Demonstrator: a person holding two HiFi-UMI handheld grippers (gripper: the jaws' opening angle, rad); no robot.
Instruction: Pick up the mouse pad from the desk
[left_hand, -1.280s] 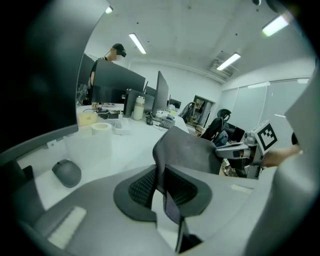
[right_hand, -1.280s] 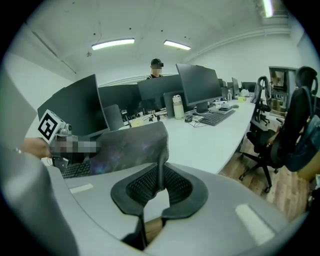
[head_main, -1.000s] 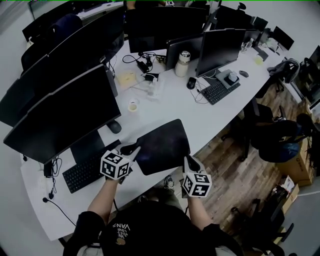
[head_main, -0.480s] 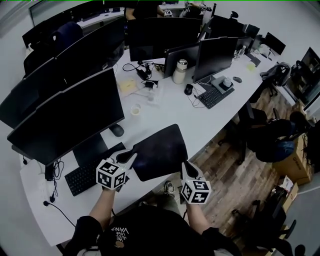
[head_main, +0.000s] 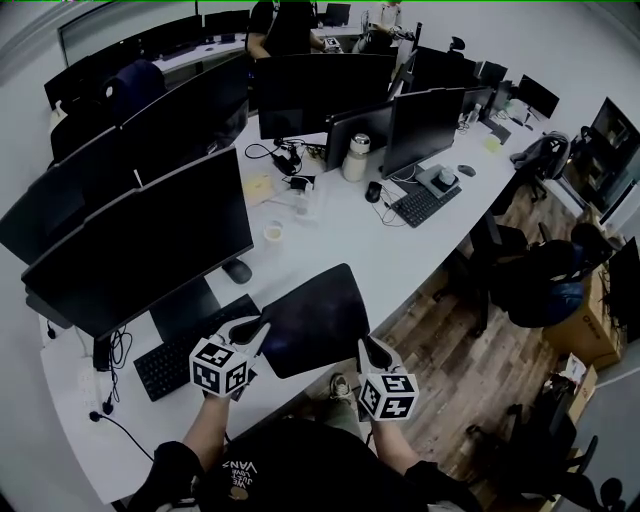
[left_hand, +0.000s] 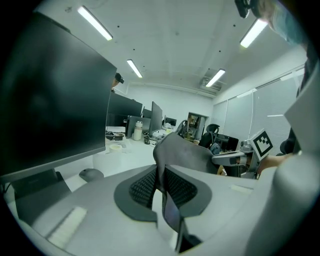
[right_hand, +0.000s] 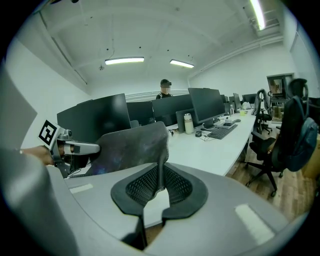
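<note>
Above desk (head_main: 420, 250) edge, clamping mouse pad (head_main: 315, 318) at opposite sides with left hand-held gripper (head_main: 253, 329) and right hand-held gripper (head_main: 369, 351); lift step; next: keep grips even, raise level

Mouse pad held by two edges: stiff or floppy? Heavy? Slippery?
Probably floppy: the mouse pad curves upward in the left gripper view rather than lying flat. Likely light: it is a thin sheet, and the left gripper and right gripper carry it by edge pinches alone. Slip seems unlikely; both jaw pairs are clamped on its edges.
</note>
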